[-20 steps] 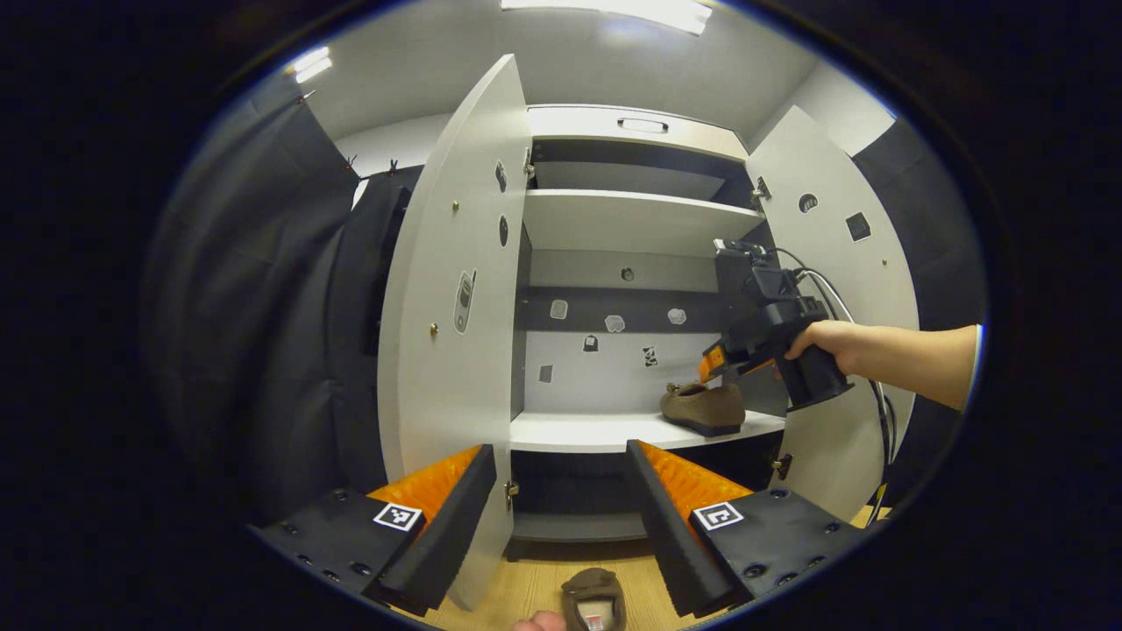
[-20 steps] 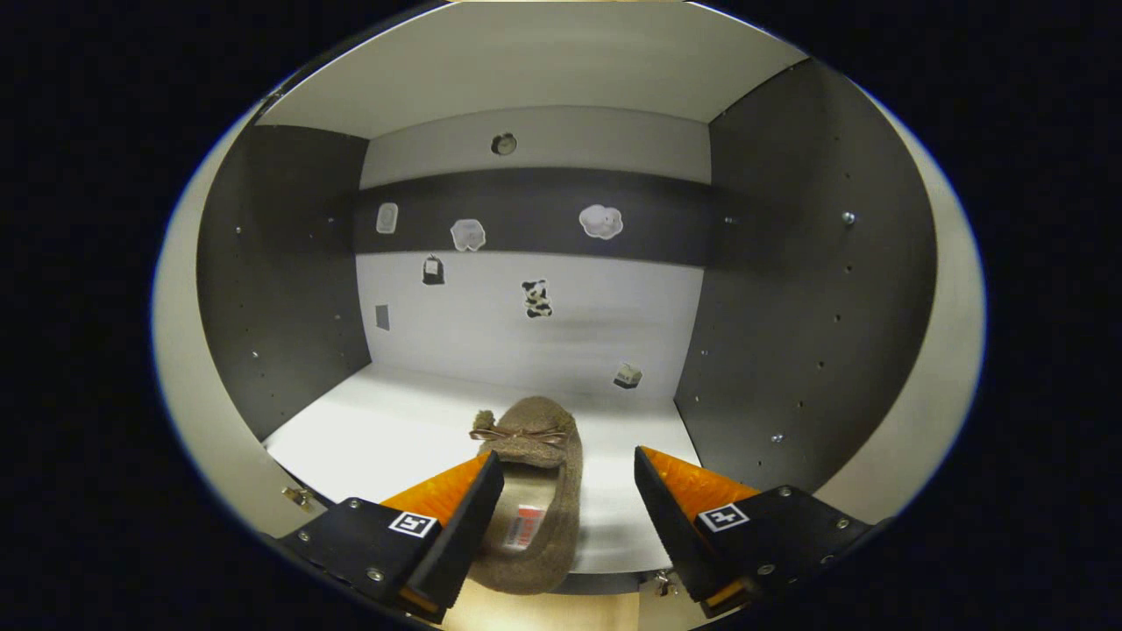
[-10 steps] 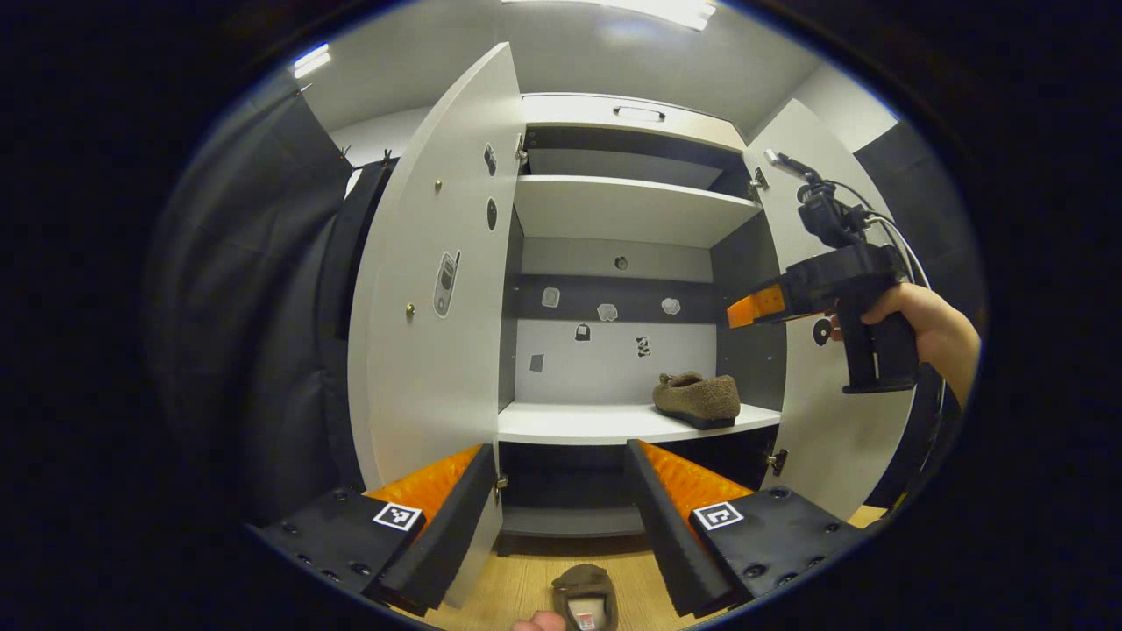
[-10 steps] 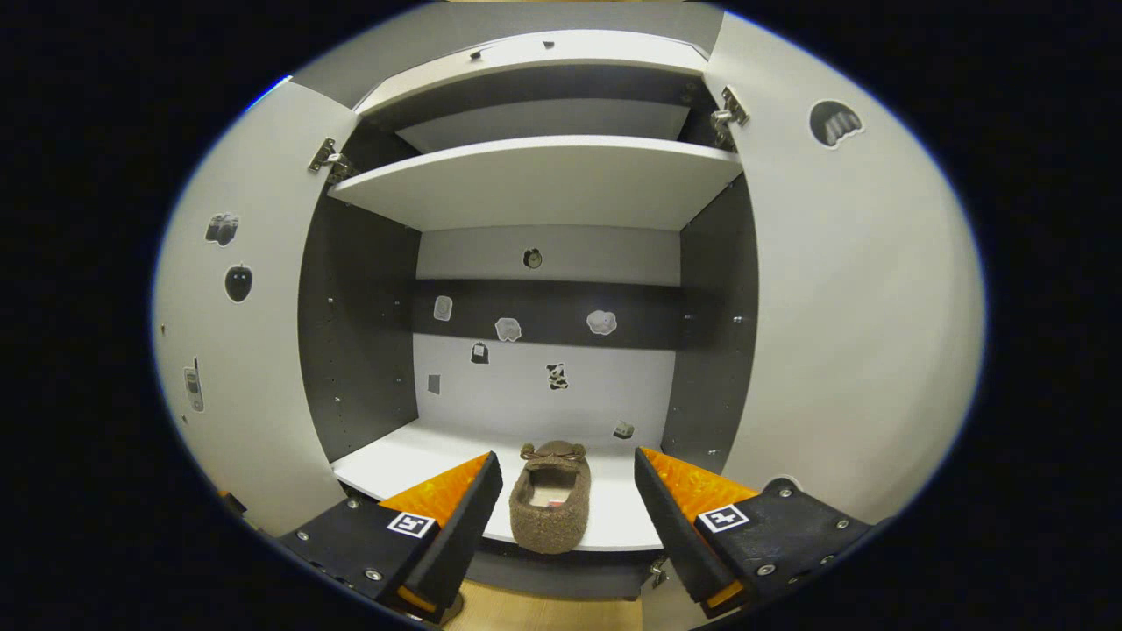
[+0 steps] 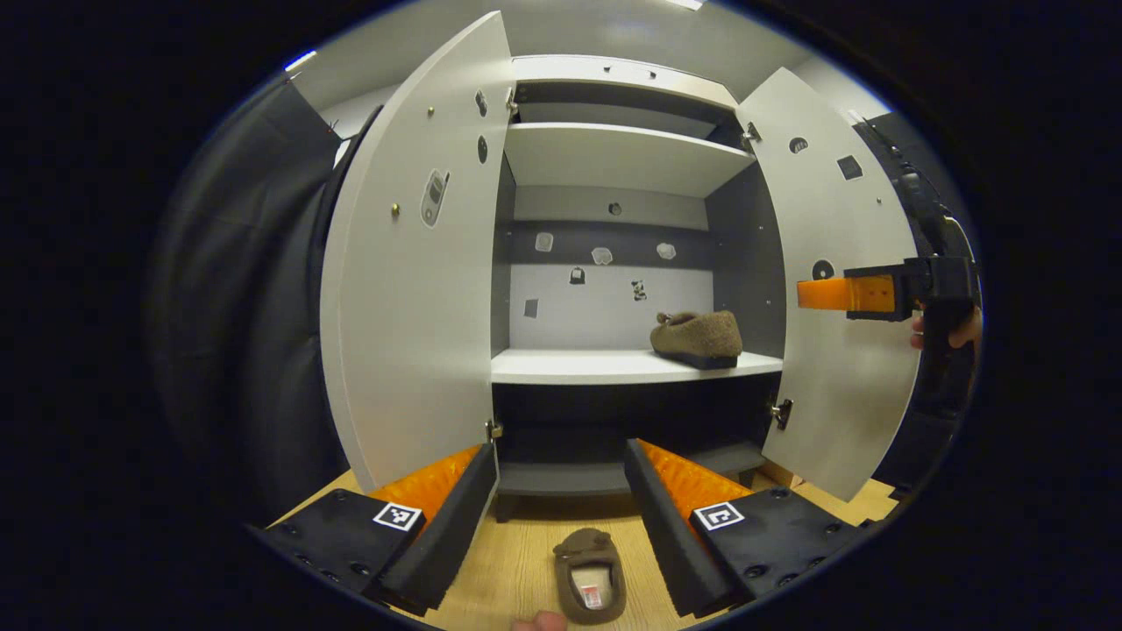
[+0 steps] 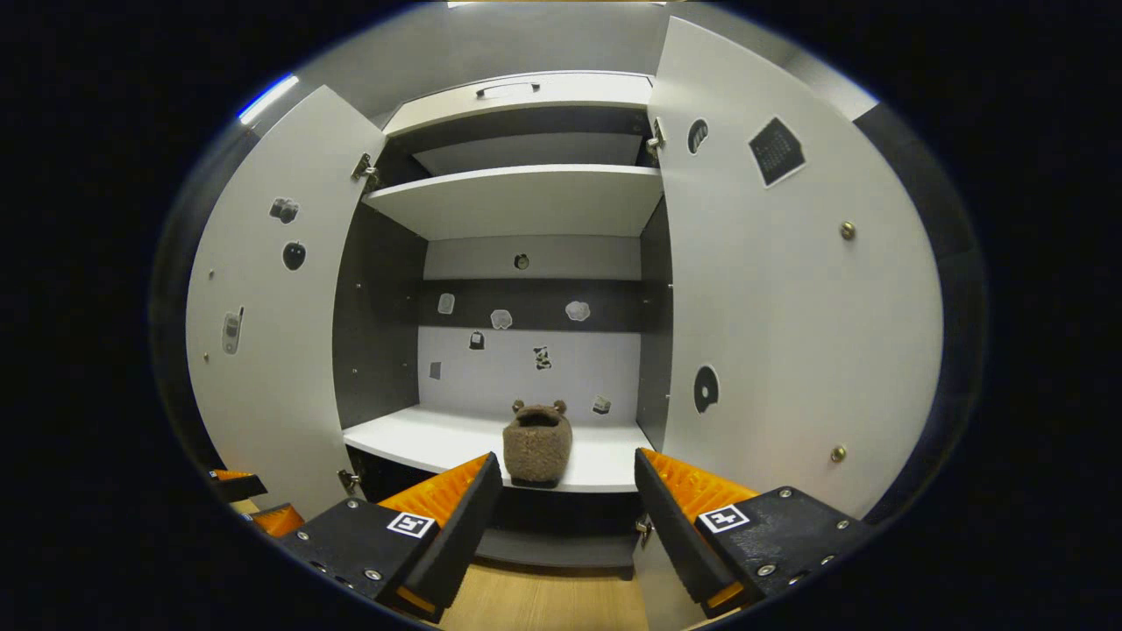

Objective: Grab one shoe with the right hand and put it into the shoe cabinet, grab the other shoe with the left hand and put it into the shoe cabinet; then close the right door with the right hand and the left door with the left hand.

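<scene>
My jaws stand wide apart on both sides, and neither pair has hold of anything. My left gripper (image 5: pixel 561 517) hangs low before the shoe cabinet (image 5: pixel 614 158), its two fingers spread over the wooden floor (image 5: pixel 517 570), and between them, down on that floor, lies the second shoe (image 5: pixel 590 574), a brown fuzzy slipper with its opening up and its toe toward the cabinet; my fingers are apart from it on either side. A fingertip of a hand (image 5: pixel 539 622) shows just beside the slipper's heel at the very bottom of the left gripper view.

My right gripper (image 6: pixel 565 508) points into the cabinet from farther back, fingers spread with nothing between them but air. In the left gripper view I see it off to the right in front of the right door (image 5: pixel 833 289), a hand wrapped on its grip.

The first shoe (image 6: pixel 536 447) rests on the white middle shelf (image 6: pixel 421 438), toward the right side near the dark inner wall, its heel facing me in the right gripper view. Both doors stand open: the left door (image 5: pixel 412 280) swung wide, the right one likewise. Small stickers dot the back panel (image 6: pixel 526 359) and the doors' inner faces
</scene>
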A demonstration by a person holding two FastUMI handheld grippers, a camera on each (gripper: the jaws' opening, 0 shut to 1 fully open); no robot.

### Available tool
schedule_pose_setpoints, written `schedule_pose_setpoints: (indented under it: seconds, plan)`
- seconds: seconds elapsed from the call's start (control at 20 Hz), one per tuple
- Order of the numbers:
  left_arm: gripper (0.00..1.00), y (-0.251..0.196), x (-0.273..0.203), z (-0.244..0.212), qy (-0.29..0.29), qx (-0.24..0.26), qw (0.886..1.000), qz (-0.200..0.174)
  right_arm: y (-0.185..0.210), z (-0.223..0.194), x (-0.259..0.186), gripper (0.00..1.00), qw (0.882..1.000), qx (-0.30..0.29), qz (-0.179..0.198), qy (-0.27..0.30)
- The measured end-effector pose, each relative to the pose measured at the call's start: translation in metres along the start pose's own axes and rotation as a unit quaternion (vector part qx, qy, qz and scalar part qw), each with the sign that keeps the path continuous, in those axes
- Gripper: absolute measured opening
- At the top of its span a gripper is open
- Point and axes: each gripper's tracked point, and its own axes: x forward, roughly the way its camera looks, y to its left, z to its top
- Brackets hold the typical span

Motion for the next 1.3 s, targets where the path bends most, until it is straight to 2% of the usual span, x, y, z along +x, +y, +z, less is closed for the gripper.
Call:
schedule_pose_setpoints:
  seconds: [0.2,0.4,0.55,0.65,0.8,1.0,1.05,1.1,1.15,1.3]
  plan:
    - [0.97,0.002,0.004,-0.041,0.05,0.013,0.999,-0.004,0.006,-0.022,-0.026,0.93,1.0,0.017,0.008,-0.005]
    - [0.98,-0.002,0.022,-0.132,0.13,0.015,0.991,-0.033,0.001,-0.033,-0.041,0.94,0.999,0.034,0.009,0.002]
    - [0.98,0.008,0.035,-0.219,0.217,0.039,0.975,-0.034,-0.004,-0.04,-0.05,0.94,1.0,0.025,0.004,0.011]
    - [0.98,0.013,0.041,-0.261,0.269,0.035,0.962,-0.031,-0.008,-0.04,-0.056,0.94,1.0,0.022,0.001,0.011]
    - [0.98,0.001,0.065,-0.271,0.274,-0.005,0.96,-0.05,-0.014,-0.04,-0.064,0.94,1.0,0.015,-0.007,0.014]
    - [0.95,-0.001,0.101,-0.287,0.27,-0.008,0.961,-0.062,-0.02,-0.044,-0.071,0.94,0.999,0.013,-0.017,0.024]
    - [0.93,0.001,0.108,-0.287,0.266,-0.005,0.962,-0.062,-0.022,-0.046,-0.071,0.94,0.999,0.013,-0.018,0.027]
    - [0.86,0.0,0.115,-0.284,0.262,-0.006,0.963,-0.065,-0.022,-0.046,-0.071,0.94,0.999,0.012,-0.019,0.029]
    - [0.85,-0.002,0.119,-0.282,0.256,-0.005,0.964,-0.07,-0.022,-0.046,-0.071,0.94,0.999,0.011,-0.019,0.03]
    - [0.42,0.001,0.118,-0.277,0.257,0.037,0.964,-0.06,-0.02,-0.048,-0.069,0.94,0.999,0.01,-0.016,0.032]
